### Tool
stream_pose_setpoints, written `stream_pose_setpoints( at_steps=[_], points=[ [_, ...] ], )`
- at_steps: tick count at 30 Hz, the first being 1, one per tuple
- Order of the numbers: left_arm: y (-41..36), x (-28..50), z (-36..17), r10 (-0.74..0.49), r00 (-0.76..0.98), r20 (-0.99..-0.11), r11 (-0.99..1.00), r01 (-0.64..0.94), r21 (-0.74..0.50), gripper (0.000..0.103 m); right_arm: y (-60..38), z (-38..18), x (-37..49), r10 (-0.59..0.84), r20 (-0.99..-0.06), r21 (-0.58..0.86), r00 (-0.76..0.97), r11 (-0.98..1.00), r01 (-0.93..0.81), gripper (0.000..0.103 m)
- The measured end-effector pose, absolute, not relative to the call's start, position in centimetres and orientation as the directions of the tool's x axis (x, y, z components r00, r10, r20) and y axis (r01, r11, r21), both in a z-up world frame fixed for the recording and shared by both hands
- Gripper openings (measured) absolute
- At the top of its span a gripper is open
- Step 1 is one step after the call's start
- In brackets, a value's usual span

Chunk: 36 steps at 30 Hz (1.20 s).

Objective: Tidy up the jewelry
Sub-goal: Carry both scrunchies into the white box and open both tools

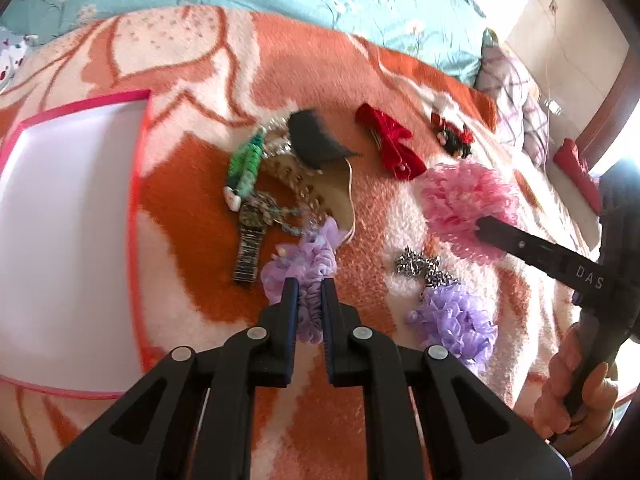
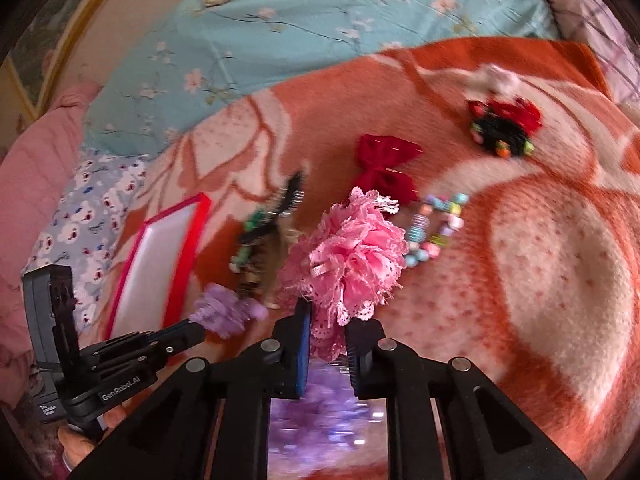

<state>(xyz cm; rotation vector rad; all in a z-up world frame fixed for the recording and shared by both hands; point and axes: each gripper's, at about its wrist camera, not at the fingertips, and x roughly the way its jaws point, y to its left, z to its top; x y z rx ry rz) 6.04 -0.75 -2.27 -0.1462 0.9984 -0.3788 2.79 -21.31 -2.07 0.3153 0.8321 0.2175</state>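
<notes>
Lilac ruffled fabric scrunchie (image 1: 308, 280) pinched between the pads of the left gripper (image 1: 309, 292); pink lace flower-shaped scrunchie (image 2: 348, 264) clamped in the right gripper (image 2: 326, 324). Both look lifted just clear of the orange-and-cream fleece blanket (image 1: 224, 80), though blur makes contact hard to rule out. Step in hand: pick-up done, carry pending. Next move likely calls for swinging both left to the shallow white tray with pink rim (image 1: 138, 184), then opening above it. Both grippers angle steeply downward, side by side. Wristwatch with metal band (image 1: 250, 240), second lilac scrunchie (image 1: 456, 320), red velvet bow (image 1: 390, 140) lie untouched nearby.
</notes>
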Motion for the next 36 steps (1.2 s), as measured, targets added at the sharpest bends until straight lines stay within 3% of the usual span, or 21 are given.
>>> stream_pose_setpoints(
  at_steps=[18, 36],
  points=[
    [10.9, 5.8, 2.1, -0.257, 0.647, -0.718, 0.958, 0.075, -0.275, 0.009, -8.3, -0.6, 5.5, 0.502, -0.647, 0.398, 0.575, 0.865, -0.306, 0.015],
    [20.6, 14.2, -0.7, -0.034, 0.706, -0.707, 0.972, -0.143, -0.189, 0.009, 4.0, -4.0, 16.0, 0.61, -0.628, 0.434, 0.483, 0.79, -0.433, 0.015]
  ],
)
